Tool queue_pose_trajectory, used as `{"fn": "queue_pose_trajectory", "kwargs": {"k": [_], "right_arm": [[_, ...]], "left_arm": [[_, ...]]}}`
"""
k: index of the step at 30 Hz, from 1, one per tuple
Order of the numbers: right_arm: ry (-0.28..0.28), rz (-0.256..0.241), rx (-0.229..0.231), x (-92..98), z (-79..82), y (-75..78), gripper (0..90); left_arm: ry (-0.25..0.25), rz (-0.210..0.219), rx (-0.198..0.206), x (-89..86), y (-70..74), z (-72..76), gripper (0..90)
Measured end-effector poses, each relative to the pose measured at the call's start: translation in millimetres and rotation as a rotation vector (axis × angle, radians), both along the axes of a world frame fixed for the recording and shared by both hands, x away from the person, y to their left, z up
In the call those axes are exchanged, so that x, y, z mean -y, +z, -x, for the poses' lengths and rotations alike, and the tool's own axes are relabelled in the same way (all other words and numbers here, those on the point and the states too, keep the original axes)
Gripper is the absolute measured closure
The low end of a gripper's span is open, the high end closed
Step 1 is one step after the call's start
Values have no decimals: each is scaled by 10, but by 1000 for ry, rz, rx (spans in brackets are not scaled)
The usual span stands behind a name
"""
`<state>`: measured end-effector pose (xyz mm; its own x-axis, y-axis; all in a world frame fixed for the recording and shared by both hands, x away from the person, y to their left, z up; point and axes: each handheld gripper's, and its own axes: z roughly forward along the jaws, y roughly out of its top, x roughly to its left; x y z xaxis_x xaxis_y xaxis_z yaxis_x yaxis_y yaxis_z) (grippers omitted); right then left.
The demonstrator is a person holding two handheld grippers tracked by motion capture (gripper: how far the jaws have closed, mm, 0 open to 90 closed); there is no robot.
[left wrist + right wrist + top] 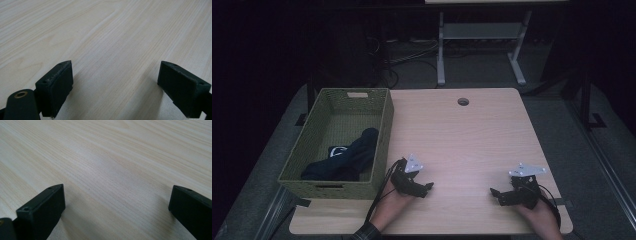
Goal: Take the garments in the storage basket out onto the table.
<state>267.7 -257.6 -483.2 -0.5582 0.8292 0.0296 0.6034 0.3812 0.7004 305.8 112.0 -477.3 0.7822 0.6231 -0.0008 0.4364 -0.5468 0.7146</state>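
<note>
A light wooden tabletop (462, 145) is seen from above, with a woven green basket (384, 130) set along its edge at about 9 o'clock. Inside the basket, toward its near end, a dark navy garment (349, 157) is heaped, with a small white marking visible on it. The garment is contained wholly within the basket walls and is touched by neither gripper.

The left gripper (426, 188) is held low over the tabletop at about 7 o'clock, just beside the near right corner of the basket, and is pointed toward 3 o'clock. In the left gripper view (115, 85) its jaws are spread wide apart, with nothing but bare wood grain between them; it is released and nothing is grasped.

The right gripper (495, 194) is held at about 5 o'clock, well apart from the basket, and is pointed toward 9 o'clock, so that the two grippers face one another across a bare stretch of tabletop. In the right gripper view (116, 210) its jaws are likewise spread wide over bare wood, released and empty.

A round cable hole (463, 102) is seen in the tabletop near 12 o'clock. Each gripper is carried in a hand, and a grey three-cornered plate is borne on top of each.
</note>
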Motion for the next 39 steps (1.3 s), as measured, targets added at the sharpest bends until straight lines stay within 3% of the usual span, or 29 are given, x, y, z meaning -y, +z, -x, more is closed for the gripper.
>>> {"fn": "queue_pose_trajectory", "kwargs": {"k": [19,23,33,39], "right_arm": [[3,0,-1,2,1,1,4],[3,0,-1,2,1,1,4],[3,0,-1,3,1,1,4],[2,1,-1,2,2,1,4]], "left_arm": [[-6,2,1,-5,1,-10,130],[-2,21,-8,-22,3,-33,134],[-21,20,-14,6,58,-98,134],[-18,54,-20,-5,99,-120,134]]}}
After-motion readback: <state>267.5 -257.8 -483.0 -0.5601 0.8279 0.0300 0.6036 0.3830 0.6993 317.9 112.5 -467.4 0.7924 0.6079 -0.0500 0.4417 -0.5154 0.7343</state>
